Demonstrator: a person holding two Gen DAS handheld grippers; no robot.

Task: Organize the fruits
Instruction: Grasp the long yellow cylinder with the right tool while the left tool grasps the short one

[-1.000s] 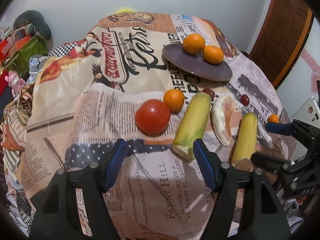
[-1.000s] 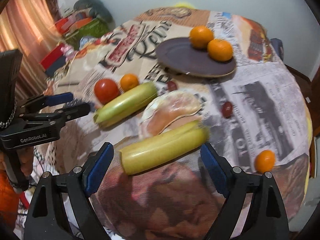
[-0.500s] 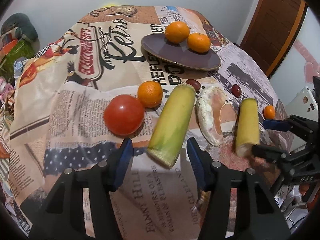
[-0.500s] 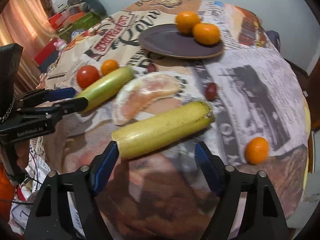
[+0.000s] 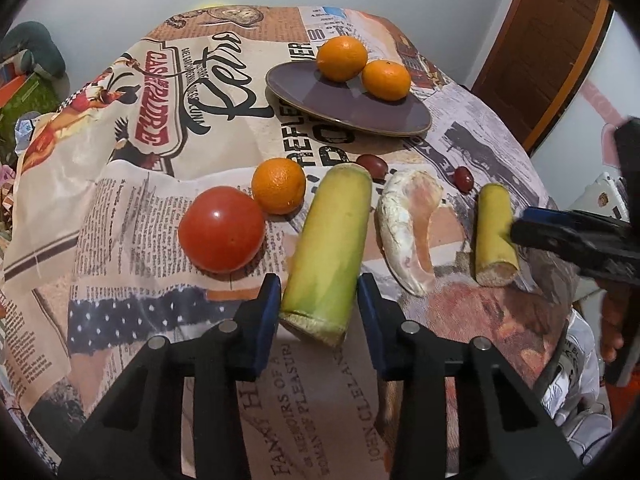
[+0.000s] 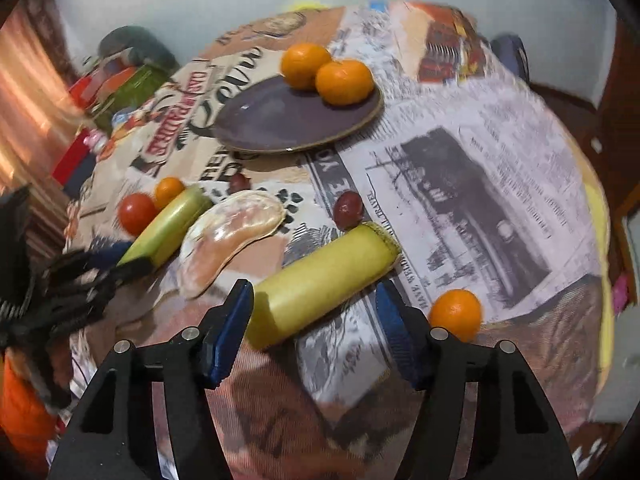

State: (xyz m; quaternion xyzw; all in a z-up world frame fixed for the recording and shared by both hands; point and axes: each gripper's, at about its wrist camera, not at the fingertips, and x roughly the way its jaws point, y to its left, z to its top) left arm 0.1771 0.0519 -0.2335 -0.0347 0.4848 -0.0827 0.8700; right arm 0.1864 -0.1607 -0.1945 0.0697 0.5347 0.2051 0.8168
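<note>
Blue-padded left gripper (image 5: 318, 308) around green cane piece (image 5: 330, 248), closing

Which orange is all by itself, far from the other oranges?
The small orange near the table's edge, beside the right gripper. Two oranges share the purple plate, and another sits against the tomato.

Oranges: four, two (image 5: 341, 58) (image 5: 386, 80) on the one plate (image 5: 304, 96), two loose (image 5: 279, 186) (image 6: 456, 314). Cane pieces: two (image 5: 328, 248) (image 5: 494, 236). One tomato (image 5: 221, 234), one pomelo segment (image 5: 408, 228), two grapes (image 5: 372, 164) (image 5: 463, 178).
</note>
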